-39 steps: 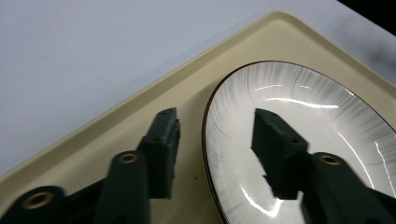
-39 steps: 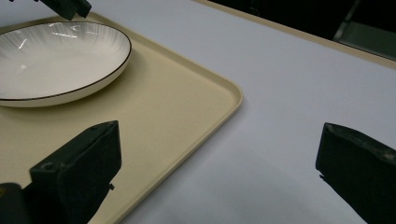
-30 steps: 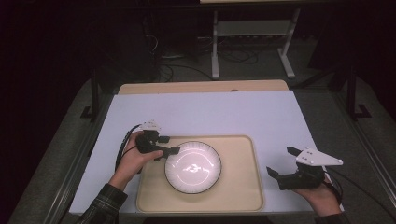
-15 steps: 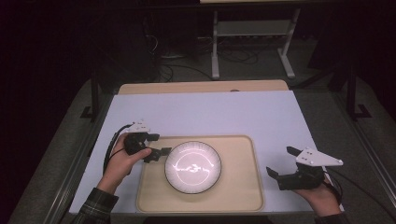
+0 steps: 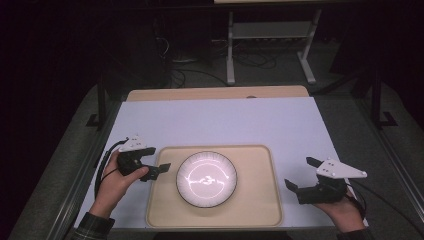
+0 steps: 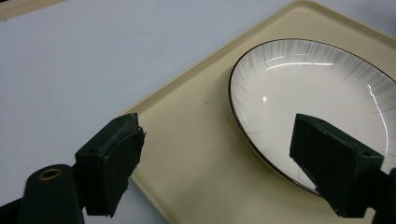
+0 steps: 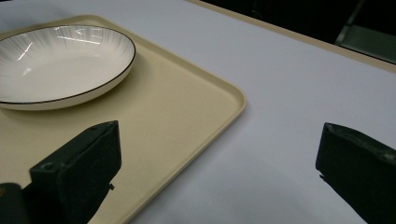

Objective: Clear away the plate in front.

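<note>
One table (image 5: 225,120) with a pale lavender-white top takes up most of the high view, with a tan strip along its far edge. On the near half sits a beige tray (image 5: 250,210) with rounded corners and a low raised rim. Roughly centre on the tray, a bit toward its left side, is a shallow white plate (image 5: 206,178) with a thin dark rim line and fine radial ribbing; glare off the middle. Plate is empty and flat on the tray. Left gripper (image 5: 152,165) is held in the left hand (image 5: 117,182) at the tray's left edge, aimed right toward the plate. Its jaws are spread wide apart and grip nothing; in the left gripper view one jaw hangs over the tray's edge and the other over the plate's near rim, and I can't tell if either touches. Right gripper (image 5: 302,175) is held in the right hand (image 5: 345,210) just off the tray's right edge, above the bare tabletop, well apart from the plate. Its jaws are also released, wide gap, nothing between; in the right gripper view one jaw sits over the tray's corner area and the other over the table. Cables trail from both grippers toward the person. Plaid sleeve cuff (image 5: 92,227) at bottom left.
</note>
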`<state>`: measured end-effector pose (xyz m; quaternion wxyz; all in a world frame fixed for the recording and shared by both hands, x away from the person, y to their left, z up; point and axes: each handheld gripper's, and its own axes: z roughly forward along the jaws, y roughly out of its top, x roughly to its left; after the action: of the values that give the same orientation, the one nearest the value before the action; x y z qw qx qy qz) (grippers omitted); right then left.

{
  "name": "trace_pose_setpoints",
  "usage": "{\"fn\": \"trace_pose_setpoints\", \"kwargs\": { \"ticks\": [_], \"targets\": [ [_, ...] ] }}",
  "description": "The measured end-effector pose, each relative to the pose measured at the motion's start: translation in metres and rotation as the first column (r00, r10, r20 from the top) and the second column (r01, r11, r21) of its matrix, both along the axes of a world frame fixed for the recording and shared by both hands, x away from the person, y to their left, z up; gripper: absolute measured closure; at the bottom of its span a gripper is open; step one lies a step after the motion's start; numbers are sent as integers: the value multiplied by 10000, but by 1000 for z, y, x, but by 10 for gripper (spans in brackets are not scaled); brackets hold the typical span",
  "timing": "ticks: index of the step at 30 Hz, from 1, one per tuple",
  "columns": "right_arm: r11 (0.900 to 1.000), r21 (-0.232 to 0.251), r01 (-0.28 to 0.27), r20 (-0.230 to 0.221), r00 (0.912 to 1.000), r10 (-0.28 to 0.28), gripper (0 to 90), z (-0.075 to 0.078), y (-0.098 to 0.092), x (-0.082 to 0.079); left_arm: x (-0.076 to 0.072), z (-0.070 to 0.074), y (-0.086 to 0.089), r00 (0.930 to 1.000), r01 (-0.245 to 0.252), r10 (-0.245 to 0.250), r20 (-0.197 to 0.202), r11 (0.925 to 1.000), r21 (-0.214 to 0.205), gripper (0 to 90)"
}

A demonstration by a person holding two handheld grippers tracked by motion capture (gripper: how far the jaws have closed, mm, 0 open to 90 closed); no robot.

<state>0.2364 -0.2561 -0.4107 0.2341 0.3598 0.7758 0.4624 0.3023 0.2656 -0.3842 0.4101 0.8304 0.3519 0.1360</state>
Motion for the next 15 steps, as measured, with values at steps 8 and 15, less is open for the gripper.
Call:
{"fn": "trace_pose_setpoints", "kwargs": {
  "ticks": [8,15],
  "targets": [
    [10000,46,-81,-65,9999,81,0,0,1,0,-15,0,17,9994,-136,139,318,9999,-91,152],
    [9999,18,-102,-109,9999,102,0,-1,2,0,-24,-6,38,9972,-467,481,574,9986,-248,151]
  ]
}}
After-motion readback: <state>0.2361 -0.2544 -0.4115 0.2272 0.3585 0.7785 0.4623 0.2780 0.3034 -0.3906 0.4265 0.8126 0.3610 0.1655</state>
